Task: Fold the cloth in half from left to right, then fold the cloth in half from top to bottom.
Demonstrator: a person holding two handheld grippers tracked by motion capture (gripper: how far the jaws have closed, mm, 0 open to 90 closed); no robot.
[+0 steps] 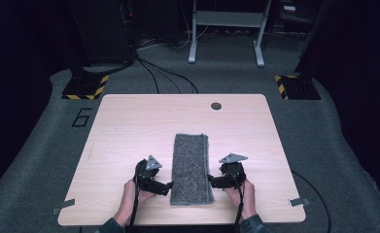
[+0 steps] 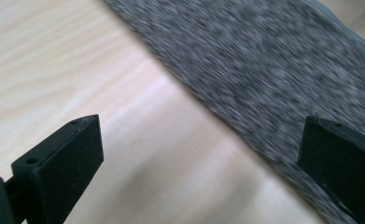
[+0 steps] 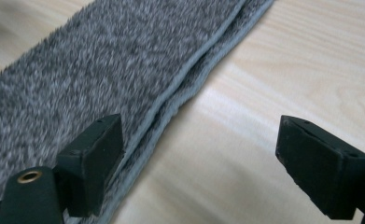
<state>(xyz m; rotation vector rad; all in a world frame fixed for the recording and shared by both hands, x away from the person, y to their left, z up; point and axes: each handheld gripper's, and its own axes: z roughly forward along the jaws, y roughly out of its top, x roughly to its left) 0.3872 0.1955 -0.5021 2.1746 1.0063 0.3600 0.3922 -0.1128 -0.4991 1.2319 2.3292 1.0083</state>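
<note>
One grey towel [image 1: 192, 167] lies folded on the tabletop [image 1: 129, 126], in the lower middle of the high view, between the person's two hands. It is a mottled, fuzzy grey, folded into a narrow strip, with a paler stitched hem running down its right long edge. In the right gripper view that hem [image 3: 203, 60] shows as two layers stacked one on the other, so the fold is at least double there. The cloth sits flat, with no bunching that I can see.

Its long axis runs from the near edge of the tabletop away toward the far edge, almost straight up the frame in the high view, with the short ends facing the person and the far side.

The left gripper [image 1: 168, 187] sits just beside the towel's lower left edge, pointing in toward it. In the left gripper view its jaws stand wide apart and released, bare wood between them, the right-hand jaw over the cloth's edge; whether it touches I cannot tell.

The right gripper [image 1: 211, 180] is at the towel's right edge, also aimed inward. Its jaws are spread wide and hold nothing; one sits over the hemmed edge, the other over bare wood.
</note>
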